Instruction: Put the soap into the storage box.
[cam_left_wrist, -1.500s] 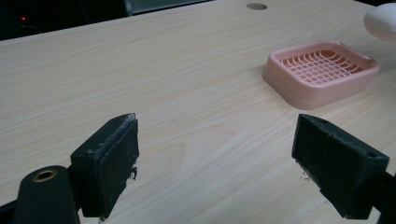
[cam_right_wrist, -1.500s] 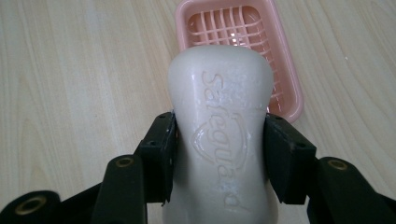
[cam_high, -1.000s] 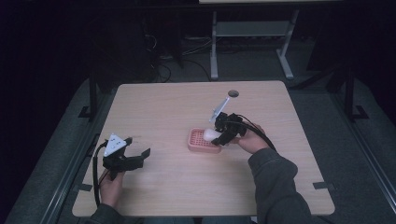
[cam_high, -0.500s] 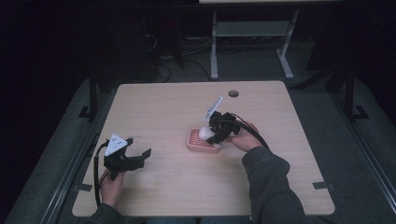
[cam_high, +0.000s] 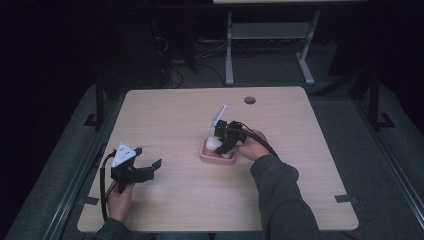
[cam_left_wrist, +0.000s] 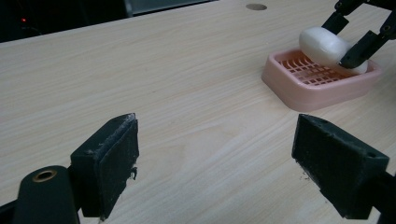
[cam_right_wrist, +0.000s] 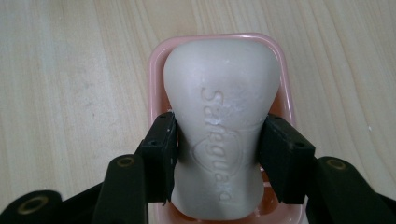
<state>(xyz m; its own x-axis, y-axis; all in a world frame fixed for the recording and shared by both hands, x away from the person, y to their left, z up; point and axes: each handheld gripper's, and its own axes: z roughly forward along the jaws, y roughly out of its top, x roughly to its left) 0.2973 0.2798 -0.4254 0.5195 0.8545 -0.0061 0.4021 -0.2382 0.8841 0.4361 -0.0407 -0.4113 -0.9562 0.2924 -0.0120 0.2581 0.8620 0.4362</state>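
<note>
Near the bench's (cam_high: 165, 210) front-left corner, the left tongs (cam_high: 145, 167) rest on the light wooden top in the person's hand, jaws spread wide with nothing between them; in the left gripper view only bare wood lies between the two black pads (cam_left_wrist: 109, 161). Farther in, around the middle of the bench, the right tongs (cam_right_wrist: 217, 156) are clamped on the waist of a white, waisted bar of soap (cam_right_wrist: 219, 116) stamped with lettering. The bar hangs tilted just above a pink plastic soap dish (cam_left_wrist: 322, 86) with a slotted floor, its lower end close to or touching the grid. The step in hand looks like setting the soap into the dish. To do it well, I would level the bar so its long axis matches the dish's, lower it until it sits flat inside the rim, and only then part the jaws, lifting straight up so the pads do not drag the dish across the bench.
</note>
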